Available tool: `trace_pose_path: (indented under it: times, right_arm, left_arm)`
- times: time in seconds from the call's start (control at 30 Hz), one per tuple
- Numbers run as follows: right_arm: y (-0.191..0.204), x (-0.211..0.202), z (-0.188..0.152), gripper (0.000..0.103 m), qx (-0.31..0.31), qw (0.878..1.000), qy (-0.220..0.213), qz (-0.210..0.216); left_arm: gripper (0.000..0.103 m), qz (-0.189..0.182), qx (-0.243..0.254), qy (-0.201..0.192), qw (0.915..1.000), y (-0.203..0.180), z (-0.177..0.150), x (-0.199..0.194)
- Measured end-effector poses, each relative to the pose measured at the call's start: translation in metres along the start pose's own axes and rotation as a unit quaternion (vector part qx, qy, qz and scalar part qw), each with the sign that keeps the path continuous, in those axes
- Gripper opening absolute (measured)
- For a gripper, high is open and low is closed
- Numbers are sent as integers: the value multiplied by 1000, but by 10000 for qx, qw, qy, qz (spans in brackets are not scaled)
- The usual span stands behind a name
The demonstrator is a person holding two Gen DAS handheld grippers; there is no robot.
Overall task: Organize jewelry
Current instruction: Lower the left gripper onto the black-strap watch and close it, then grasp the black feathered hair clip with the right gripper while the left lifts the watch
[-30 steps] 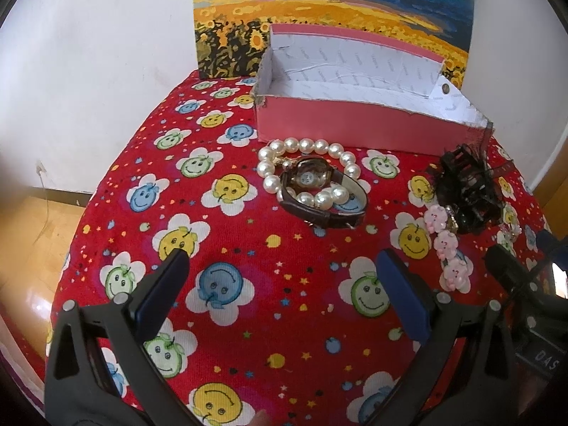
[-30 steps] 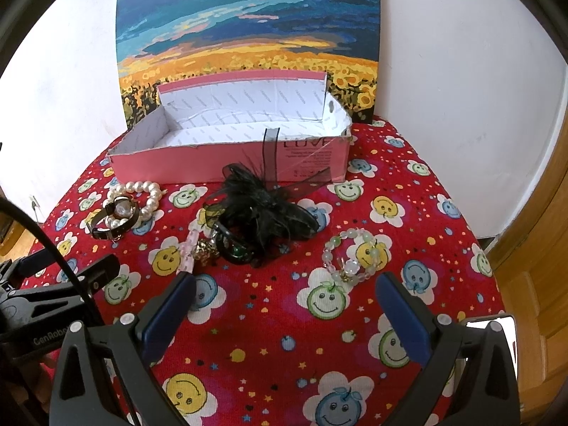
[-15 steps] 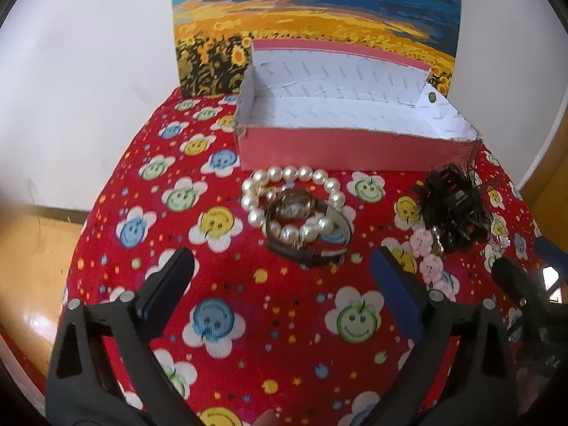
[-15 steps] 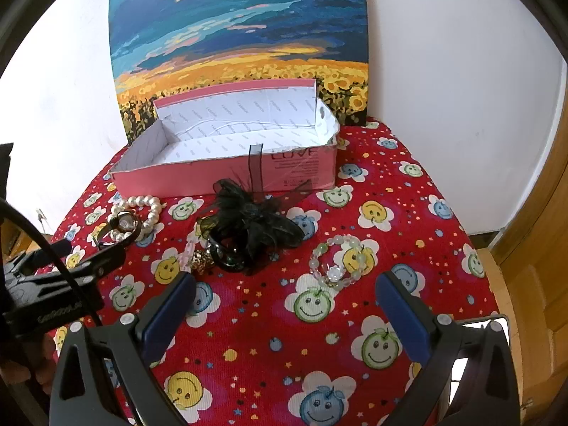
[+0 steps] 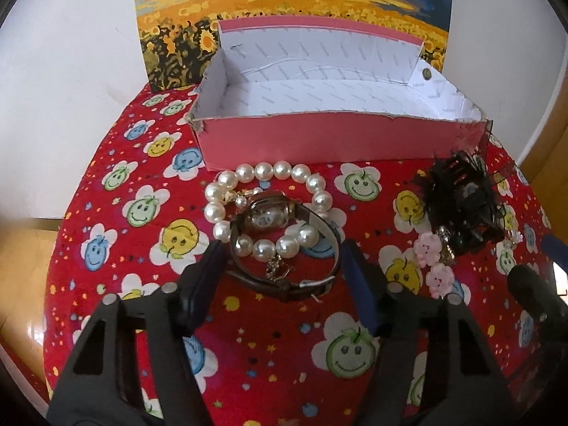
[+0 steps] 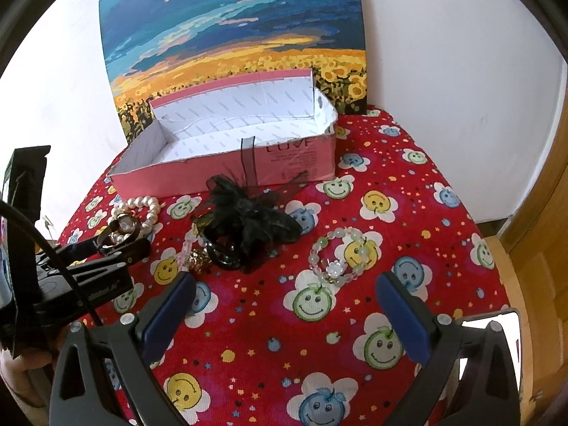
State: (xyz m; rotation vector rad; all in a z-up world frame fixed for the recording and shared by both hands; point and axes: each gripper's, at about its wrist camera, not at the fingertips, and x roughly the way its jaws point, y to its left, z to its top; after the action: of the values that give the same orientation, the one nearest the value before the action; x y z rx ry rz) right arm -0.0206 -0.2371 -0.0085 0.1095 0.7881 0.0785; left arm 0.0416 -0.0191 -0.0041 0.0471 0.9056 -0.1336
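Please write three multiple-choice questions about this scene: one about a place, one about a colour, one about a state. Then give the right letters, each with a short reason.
1. Where is the watch?
A. Inside the box
B. On the cloth, in front of the box, overlapping the pearl bracelet
C. On the floor

2. What colour is the box outside?
A. Green
B. Black
C. Pink

3. How do the jaws of the right gripper stand?
A. Open, with nothing between them
B. Shut on a ring
C. Shut on the watch

Answers: 1 B, the watch strap crosses the pearls just before the box wall. 2 C, the front wall is pink. 3 A, only cloth shows between the jaws.
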Motion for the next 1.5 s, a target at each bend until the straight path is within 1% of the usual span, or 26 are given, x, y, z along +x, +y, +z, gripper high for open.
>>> trace_pose_path:
  times: [0.47,0.7,1.0,1.17,1.37,1.5]
  right_arm:
    - [-1,2,-1,103,52,10000,37,44]
    - [0,1,-2,103,68,9999,39,68]
    - [4,-1,-4,103,87,9999,59,135]
    - [5,0,-2,103,102,9997,105,204]
    - [3,3,10,103,290,9984,172,463]
    - [4,7,20,103,294,9983,188,466]
  left_arm:
    - [32,-162,-86,-231,9996,7,7,-10]
    - [29,-285,-215,-303,9989,13,7,-17]
    - [29,-462,-345,-634,9963,22,9,-48]
    - [29,-430,-446,-725,9954,30,5,-59]
    - [29,-418,-601,-735,9946,42,-1,-64]
    - [29,-392,-663,-725,9944,49,-6,-64]
